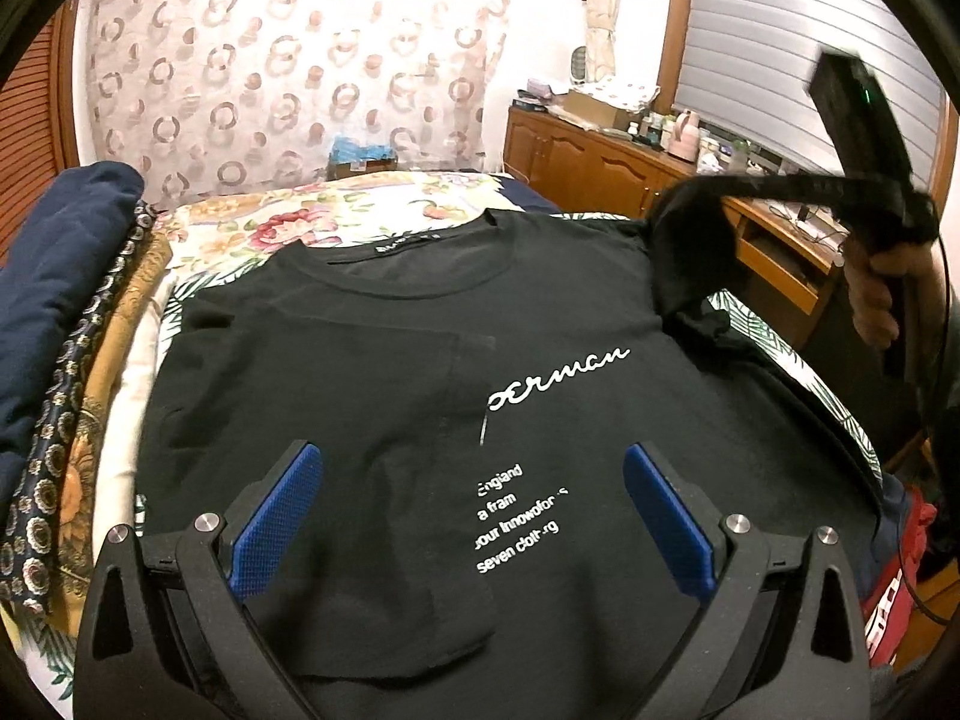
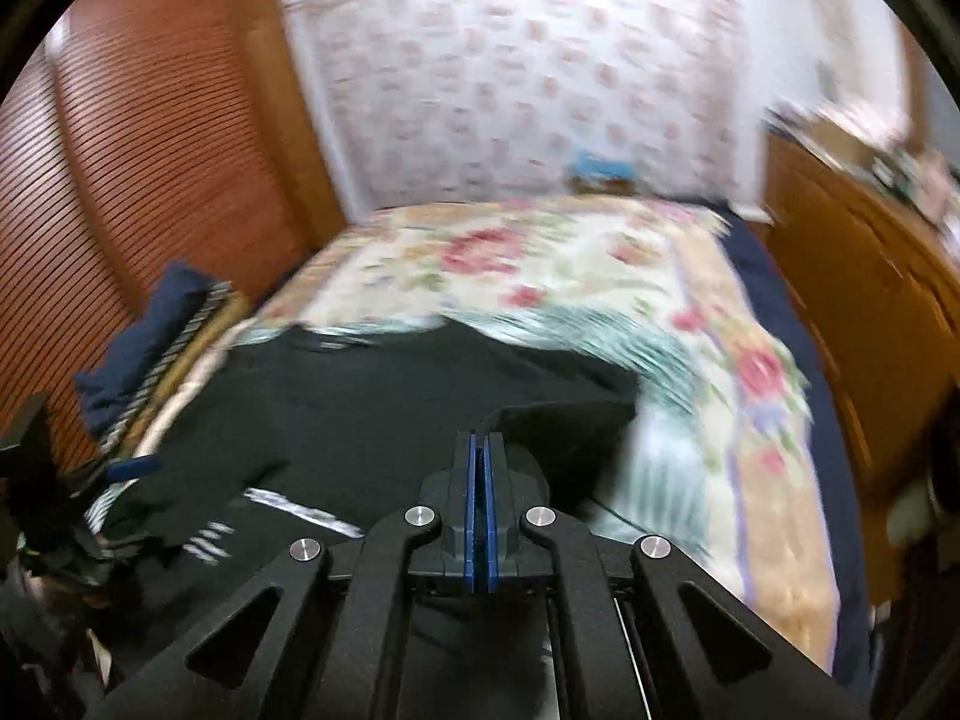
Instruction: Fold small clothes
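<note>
Black tee (image 1: 372,312) lies flat on the floral bedspread (image 1: 336,210), left side already folded in; my R gripper (image 2: 480,450) is clamped on the right sleeve (image 1: 690,240), lifted above the shirt; L gripper (image 1: 474,516) hangs spread wide over the hem, gripping nothing. Risks: thin pinch, so the sleeve could slip mid-swing; pulling too far drags the whole tee and wrecks the left fold. Clothes stack (image 1: 78,312) sits just left of the shirt, may snag; R view is blurred.
</note>
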Demonstrator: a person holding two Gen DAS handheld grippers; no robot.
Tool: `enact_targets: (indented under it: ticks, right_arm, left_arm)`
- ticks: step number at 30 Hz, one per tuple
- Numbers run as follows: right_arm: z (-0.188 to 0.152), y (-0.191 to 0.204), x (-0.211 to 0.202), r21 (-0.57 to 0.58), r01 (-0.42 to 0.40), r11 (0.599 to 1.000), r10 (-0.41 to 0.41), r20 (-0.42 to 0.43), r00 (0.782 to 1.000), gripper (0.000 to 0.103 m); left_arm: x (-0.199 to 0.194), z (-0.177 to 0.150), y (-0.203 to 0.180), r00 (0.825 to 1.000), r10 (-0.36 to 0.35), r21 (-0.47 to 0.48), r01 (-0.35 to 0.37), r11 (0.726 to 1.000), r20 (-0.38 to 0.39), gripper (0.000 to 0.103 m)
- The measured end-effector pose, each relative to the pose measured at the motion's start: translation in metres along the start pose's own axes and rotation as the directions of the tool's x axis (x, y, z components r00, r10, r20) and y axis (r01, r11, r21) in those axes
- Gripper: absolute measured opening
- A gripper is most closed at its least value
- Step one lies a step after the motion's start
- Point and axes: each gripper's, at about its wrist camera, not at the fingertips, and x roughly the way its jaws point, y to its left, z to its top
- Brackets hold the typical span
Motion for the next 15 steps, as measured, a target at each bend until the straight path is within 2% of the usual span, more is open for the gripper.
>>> enact_targets:
  ticks: [5,8,12,15]
  right_arm:
    - [0.023,0.048,0.034,-0.100,-0.095,0.990,0.093,-0.030,0.995,0.002]
    - [0.026,0.054,0.057,-0.106,-0.101,0.989,0.096,-0.059,0.994,0.003]
    - [0.024,0.036,0.069,-0.057,-0.075,0.996,0.071,-0.062,0.996,0.027]
    - [0.020,0.028,0.059,-0.037,-0.046,0.998,0.043,-0.074,0.996,0.030]
  left_arm:
    - [-0.003,-0.003,0.005,1.000,0.014,-0.006,-0.014,1.000,0.001,0.101]
    - [-0.005,-0.006,0.008,1.000,0.022,-0.012,-0.022,1.000,0.001,0.101]
    - [-0.007,-0.007,0.012,1.000,0.027,-0.021,-0.027,0.999,0.001,0.101]
    - [-0.006,-0.008,0.015,1.000,0.030,-0.025,-0.030,0.999,-0.002,0.101]
